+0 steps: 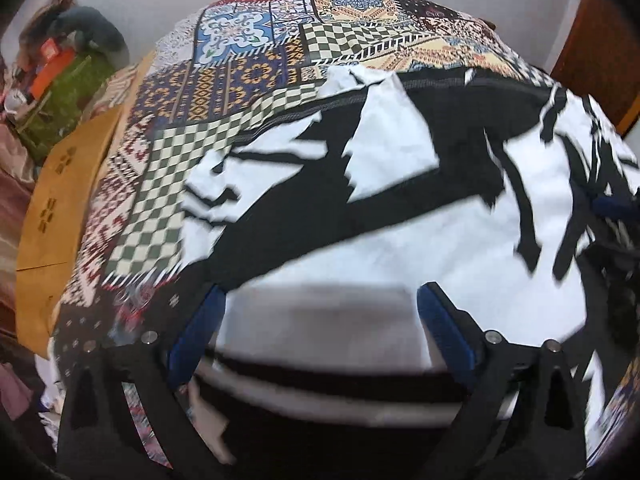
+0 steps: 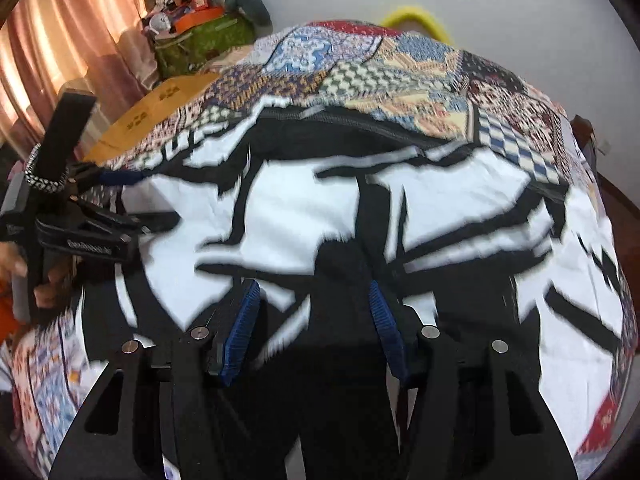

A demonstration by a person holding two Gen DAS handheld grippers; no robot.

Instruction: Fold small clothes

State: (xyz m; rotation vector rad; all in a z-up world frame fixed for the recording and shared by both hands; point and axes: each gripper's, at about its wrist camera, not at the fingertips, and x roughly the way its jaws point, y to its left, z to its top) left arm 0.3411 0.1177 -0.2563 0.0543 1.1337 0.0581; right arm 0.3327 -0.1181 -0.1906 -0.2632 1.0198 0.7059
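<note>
Left hand-held gripper (image 1: 320, 332): blue-padded fingers (image 1: 444, 332) spread wide, nothing between them, poised low over the near hem of the garment (image 1: 400, 232); whether the tips touch cloth cannot be told through the blur. Right hand-held gripper (image 2: 314, 328): fingers (image 2: 246, 328) likewise spread, gripping nothing, set over a dark patch of the same garment. Garment: one small black-and-white printed piece, laid out on the patchwork cover (image 1: 248, 76) of what looks like a bed, its dark seamed edge on the side away from the grippers. It lies mostly opened, with a few rumples and one turned-up corner at the far edge; no clean fold line shows. Judgement: folding is at or near its start, the piece spread but not yet doubled over, and every fold appears left to do. Beyond the garment: bare patchwork cover, then a tan board (image 1: 60, 200) off its left side, a green bag (image 2: 204, 40) piled with oddments, a yellow ring (image 2: 416, 20) against the pale wall.
</note>
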